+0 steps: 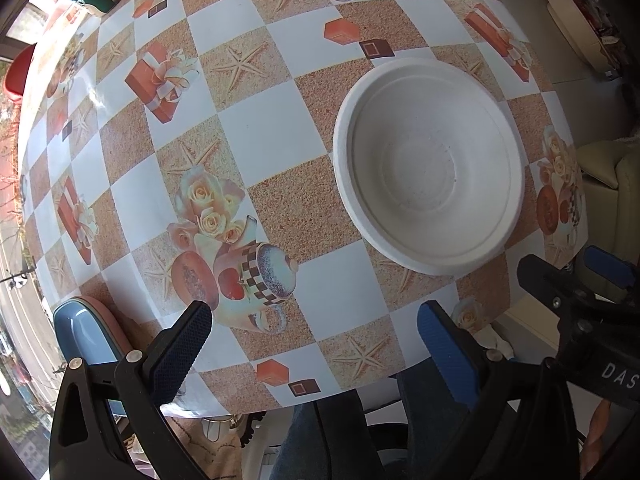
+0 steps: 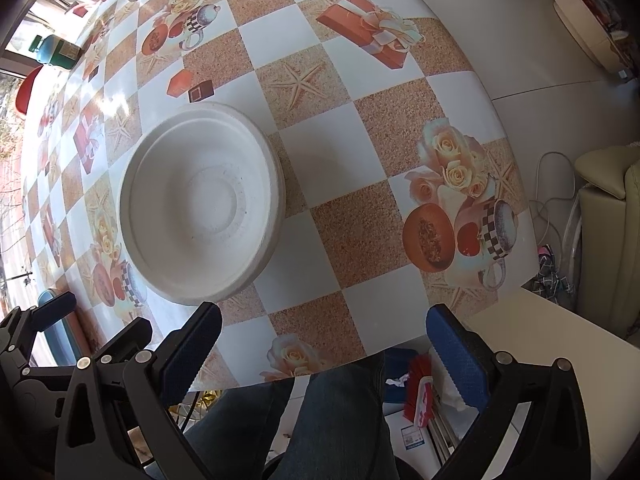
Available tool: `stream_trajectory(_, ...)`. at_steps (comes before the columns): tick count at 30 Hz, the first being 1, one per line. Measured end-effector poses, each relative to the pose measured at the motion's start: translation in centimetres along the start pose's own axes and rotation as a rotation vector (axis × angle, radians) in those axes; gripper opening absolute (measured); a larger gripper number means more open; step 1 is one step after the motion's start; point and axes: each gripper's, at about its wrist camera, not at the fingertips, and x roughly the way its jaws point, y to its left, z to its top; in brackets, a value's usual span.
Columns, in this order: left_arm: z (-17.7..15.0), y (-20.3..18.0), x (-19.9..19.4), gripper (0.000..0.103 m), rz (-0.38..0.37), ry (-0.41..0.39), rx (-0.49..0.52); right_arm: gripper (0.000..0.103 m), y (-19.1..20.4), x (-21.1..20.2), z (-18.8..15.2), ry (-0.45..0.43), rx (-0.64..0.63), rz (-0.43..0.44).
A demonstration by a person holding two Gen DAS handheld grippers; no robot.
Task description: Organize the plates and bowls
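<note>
While both claws gape wide — white bowl (image 1: pixel 430 168) nested on plate (image 1: pixel 344 160), upright, empty.

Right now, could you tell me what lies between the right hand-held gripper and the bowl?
Only bare tablecloth between right hand-held gripper and bowl, in the right wrist view.

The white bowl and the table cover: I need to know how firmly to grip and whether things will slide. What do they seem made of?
The white bowl looks like moulded paper pulp or foam: matte, slightly grainy, with a thick soft rim, probably light and crushable. The table cover seems to be printed vinyl or oilcloth: glossy, with window glare on it, so likely slippery.
</note>
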Motion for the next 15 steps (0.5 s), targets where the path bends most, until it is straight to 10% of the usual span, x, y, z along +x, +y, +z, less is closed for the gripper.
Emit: stream_trajectory(15, 0.12, 0.13, 0.11, 0.103, 0.001, 0.007, -0.007, 0.103, -0.04, 0.49, -0.18, 0.011, 0.001, -0.001)
